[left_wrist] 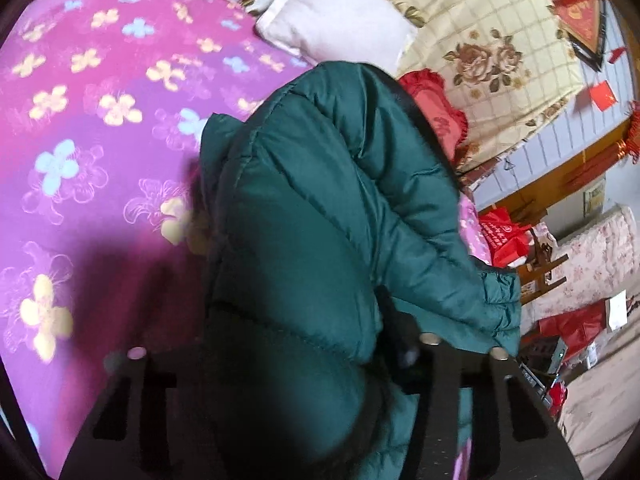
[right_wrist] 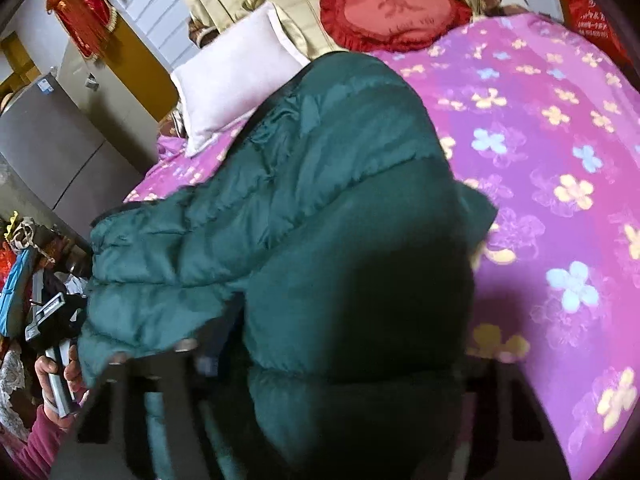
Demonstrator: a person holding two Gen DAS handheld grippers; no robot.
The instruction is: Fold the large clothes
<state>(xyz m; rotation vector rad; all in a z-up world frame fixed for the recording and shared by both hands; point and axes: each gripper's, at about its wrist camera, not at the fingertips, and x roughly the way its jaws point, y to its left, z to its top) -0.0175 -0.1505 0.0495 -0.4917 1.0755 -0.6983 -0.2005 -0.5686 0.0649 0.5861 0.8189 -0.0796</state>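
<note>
We see the purple flowered bedspread [left_wrist: 80, 120] filling the left of the left wrist view and the right of the right wrist view, and on it the big green puffer jacket [left_wrist: 320, 200] bulges through the centre of both frames. Behind it sit a white pillow [right_wrist: 236, 76] and a red heart cushion [right_wrist: 392, 8] near the top edge. The left gripper [left_wrist: 280, 360] and right gripper [right_wrist: 340, 360] each look clenched on the jacket's padded bulk at bottom centre.
</note>
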